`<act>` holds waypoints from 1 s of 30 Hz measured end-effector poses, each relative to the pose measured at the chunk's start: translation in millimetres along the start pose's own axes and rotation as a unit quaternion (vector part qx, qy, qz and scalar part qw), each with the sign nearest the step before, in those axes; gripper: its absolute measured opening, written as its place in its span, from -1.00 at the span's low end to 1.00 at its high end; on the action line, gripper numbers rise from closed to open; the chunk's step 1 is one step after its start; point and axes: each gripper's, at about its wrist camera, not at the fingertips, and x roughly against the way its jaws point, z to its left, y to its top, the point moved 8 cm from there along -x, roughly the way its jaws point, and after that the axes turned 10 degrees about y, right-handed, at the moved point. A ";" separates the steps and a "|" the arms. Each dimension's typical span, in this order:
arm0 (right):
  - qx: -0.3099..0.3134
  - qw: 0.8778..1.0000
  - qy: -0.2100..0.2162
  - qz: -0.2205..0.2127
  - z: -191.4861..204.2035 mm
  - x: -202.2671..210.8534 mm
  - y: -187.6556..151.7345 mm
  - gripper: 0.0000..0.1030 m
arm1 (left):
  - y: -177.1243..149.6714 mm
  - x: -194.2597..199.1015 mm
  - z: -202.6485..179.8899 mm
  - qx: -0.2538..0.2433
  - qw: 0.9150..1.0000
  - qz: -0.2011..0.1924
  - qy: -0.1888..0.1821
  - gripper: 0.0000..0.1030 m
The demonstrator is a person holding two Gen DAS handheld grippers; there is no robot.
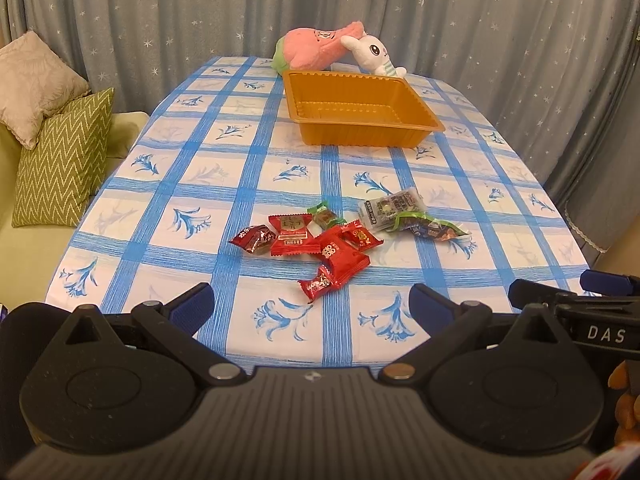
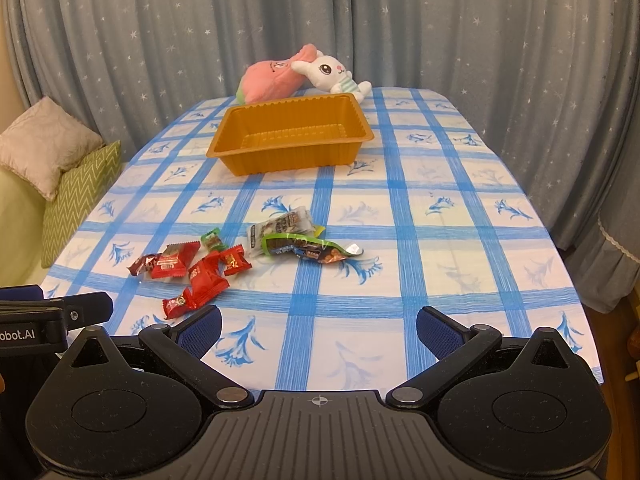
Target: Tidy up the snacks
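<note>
Nine snack packets lie loose on the bench [image 1: 192,152], near its front edge: six red packets [image 1: 316,246], one small green packet [image 1: 325,216], one grey-white packet [image 1: 390,208] and one long dark packet [image 1: 434,230] overlapping it. Their print is too small to read. One orange tray [image 1: 360,136] stands beyond them, holding nothing. Left gripper [image 1: 310,304] and right gripper [image 2: 318,326] hover with jaws apart, gripping nothing.
</note>
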 end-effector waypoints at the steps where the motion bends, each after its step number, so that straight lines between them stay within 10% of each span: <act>1: 0.000 1.000 0.000 0.000 0.0 0.0 0.0 0.99 | 0.0 0.1 -0.4 0.000 1.000 0.000 0.000 0.99; 30: 0.000 1.000 0.000 0.000 -0.6 0.2 0.9 0.99 | 3.1 2.3 -0.5 0.003 1.000 -0.002 -0.001 0.99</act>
